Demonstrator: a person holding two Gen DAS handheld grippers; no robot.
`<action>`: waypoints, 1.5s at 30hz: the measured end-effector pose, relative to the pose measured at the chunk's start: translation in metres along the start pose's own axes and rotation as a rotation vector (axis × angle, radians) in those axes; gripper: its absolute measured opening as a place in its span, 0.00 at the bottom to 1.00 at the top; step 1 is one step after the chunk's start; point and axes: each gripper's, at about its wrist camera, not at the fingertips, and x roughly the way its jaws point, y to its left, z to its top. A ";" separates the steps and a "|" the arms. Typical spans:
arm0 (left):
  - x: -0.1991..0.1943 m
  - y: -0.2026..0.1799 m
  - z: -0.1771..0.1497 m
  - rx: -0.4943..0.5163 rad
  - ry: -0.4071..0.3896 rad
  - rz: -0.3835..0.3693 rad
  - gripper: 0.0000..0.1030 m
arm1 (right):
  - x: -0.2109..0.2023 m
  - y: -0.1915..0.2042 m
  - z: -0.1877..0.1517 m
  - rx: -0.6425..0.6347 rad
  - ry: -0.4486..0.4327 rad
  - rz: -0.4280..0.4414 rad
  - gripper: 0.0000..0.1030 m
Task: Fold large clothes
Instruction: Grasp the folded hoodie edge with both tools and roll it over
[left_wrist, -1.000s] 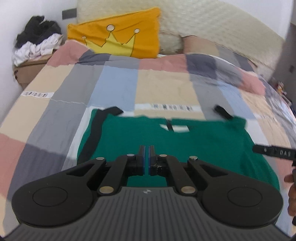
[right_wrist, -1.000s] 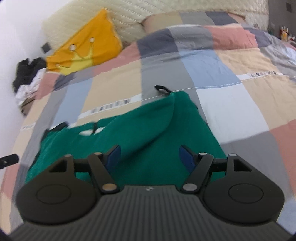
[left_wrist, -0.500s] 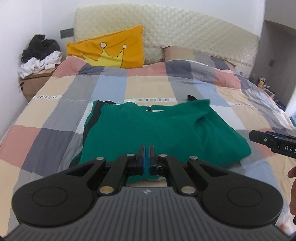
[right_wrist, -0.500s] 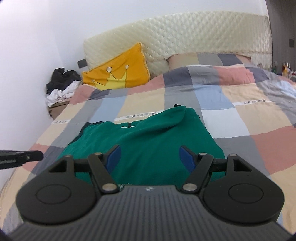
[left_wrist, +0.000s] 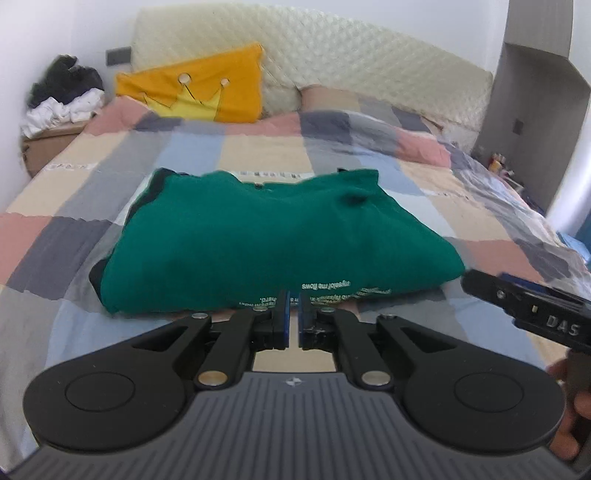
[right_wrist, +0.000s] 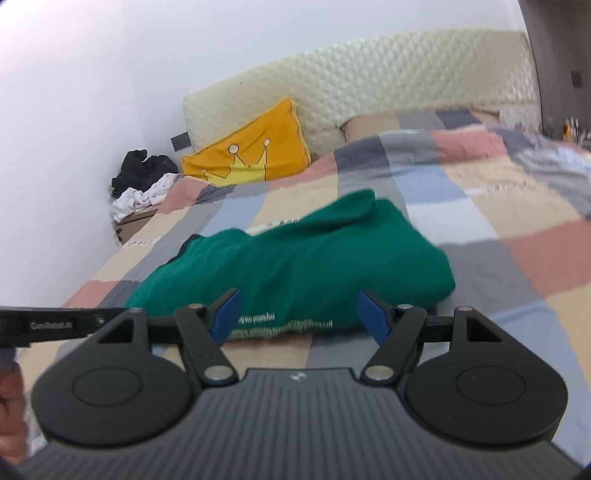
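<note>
Green shirt (left_wrist: 273, 236) folded on the checked quilt (left_wrist: 229, 151) below the yellow pillow (left_wrist: 199, 92), left gripper (left_wrist: 293, 314) just short of its near hem with jaws just cracked apart on nothing, right gripper (right_wrist: 299, 314) spread wide and empty before that hem.

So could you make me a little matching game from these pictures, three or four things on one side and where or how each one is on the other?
Things:
1. green garment
2. yellow crown pillow
3. left gripper
4. right gripper

States or places:
A. leaning against the padded headboard
B. jaws wide apart, nothing between them
C. lying folded on the patchwork quilt
D. jaws just opened a narrow slit, nothing held

Pairs: 1-C, 2-A, 3-D, 4-B
</note>
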 end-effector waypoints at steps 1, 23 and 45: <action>0.002 -0.004 -0.005 0.017 -0.008 0.019 0.08 | 0.000 -0.002 -0.001 0.004 0.007 -0.004 0.69; 0.119 0.092 -0.026 -0.540 0.151 -0.181 0.81 | 0.091 -0.065 -0.025 0.543 0.164 0.038 0.84; 0.226 0.173 -0.036 -1.169 0.063 -0.323 0.77 | 0.167 -0.096 -0.054 0.983 0.129 0.171 0.84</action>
